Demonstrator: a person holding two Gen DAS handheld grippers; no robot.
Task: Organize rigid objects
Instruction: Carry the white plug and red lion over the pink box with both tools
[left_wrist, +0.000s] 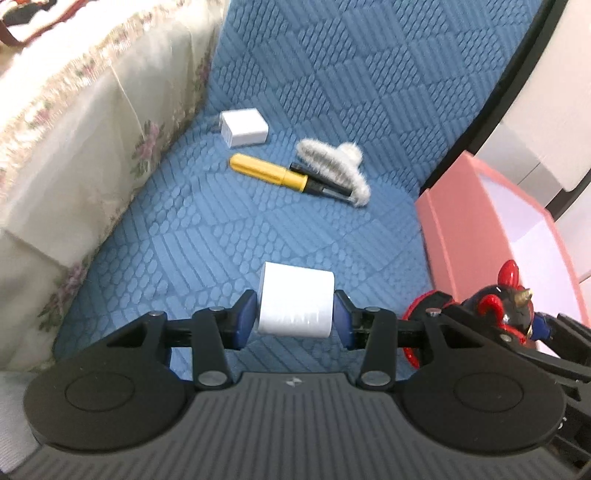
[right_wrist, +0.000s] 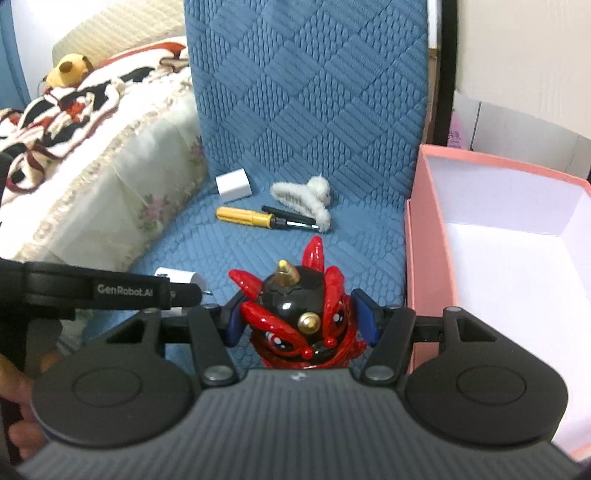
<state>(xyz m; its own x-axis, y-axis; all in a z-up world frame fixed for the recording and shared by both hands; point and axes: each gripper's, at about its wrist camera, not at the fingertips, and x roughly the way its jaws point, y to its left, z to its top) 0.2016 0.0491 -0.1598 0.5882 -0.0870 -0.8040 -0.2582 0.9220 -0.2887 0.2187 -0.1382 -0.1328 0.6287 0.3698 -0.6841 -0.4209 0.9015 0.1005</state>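
The left gripper (left_wrist: 295, 317) has its blue-padded fingers (left_wrist: 245, 314) clamped on a small white rounded block (left_wrist: 295, 304), held clear above the blue quilted seat cushion (left_wrist: 332, 92). The right gripper (right_wrist: 301, 321) fingers are clamped on a glossy red-and-black horned toy figure (right_wrist: 301, 317). The open pink cardboard box with a white inside (right_wrist: 517, 258) sits just to the right of both, nearer the right gripper, so the figure likely goes in first; a white cube charger (right_wrist: 233, 185), a yellow-handled screwdriver (right_wrist: 245, 217) and a fuzzy white hair claw (right_wrist: 306, 197) lie on the cushion farther ahead.
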